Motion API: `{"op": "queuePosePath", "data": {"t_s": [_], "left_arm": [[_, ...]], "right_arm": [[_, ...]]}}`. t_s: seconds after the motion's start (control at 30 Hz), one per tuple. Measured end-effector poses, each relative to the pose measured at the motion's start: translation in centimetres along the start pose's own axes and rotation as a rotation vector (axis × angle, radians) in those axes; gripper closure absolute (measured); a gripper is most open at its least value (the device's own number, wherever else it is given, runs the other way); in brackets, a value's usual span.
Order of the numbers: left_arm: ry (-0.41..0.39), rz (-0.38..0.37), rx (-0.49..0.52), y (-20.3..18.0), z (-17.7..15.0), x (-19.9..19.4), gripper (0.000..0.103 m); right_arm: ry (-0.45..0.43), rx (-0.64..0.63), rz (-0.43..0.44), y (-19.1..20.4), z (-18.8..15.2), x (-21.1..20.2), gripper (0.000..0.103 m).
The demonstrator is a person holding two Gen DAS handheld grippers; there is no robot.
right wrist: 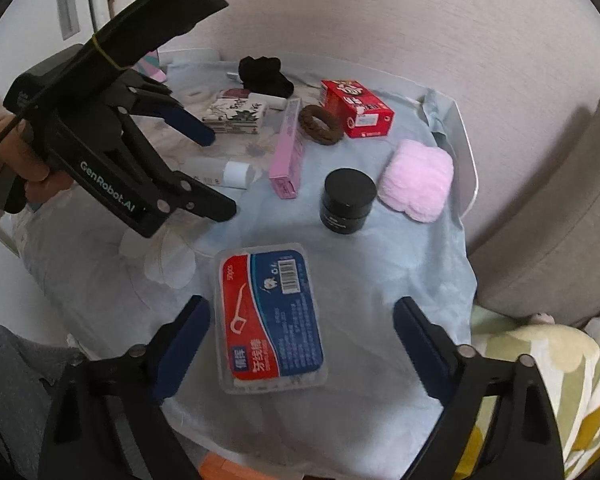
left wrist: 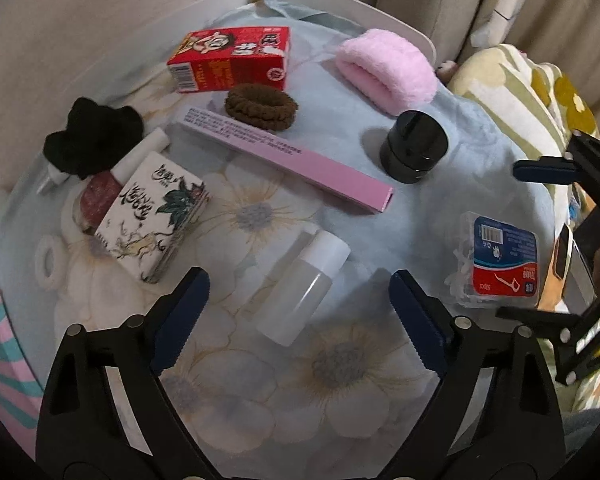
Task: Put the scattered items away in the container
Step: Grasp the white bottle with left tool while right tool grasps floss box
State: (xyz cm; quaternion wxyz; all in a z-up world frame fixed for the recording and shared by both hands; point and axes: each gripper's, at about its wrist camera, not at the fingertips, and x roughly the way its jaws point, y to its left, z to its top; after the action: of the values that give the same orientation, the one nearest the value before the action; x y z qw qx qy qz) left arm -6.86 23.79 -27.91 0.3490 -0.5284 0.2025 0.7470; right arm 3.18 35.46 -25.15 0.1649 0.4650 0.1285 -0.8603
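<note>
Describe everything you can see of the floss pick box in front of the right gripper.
The floss pick box is a flat, clear plastic case with rounded corners and a red and blue label bearing a white floss pick drawing, a barcode and Chinese text. White picks show through its sides. It lies closed, label up, on the blue floral cloth, apart from the other items. The right gripper straddles it with jaws open, pads not touching it.
</note>
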Motion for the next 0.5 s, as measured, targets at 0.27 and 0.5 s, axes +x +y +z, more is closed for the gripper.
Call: {"op": "queuePosePath", "data": {"t_s": [0.27,0.5], "left_arm": [[-0.037,0.013,0.068,-1.2,-0.9,0.3,0.028],[-0.08,-0.002,0.128,-2.3,-1.7,-0.2,0.051]], "right_arm": [[-0.022,-0.05,0.032,0.6,0.3,0.3,0.036],[0.008,-0.113,0.039,2.0,-0.6,1.1,0.052]]}}
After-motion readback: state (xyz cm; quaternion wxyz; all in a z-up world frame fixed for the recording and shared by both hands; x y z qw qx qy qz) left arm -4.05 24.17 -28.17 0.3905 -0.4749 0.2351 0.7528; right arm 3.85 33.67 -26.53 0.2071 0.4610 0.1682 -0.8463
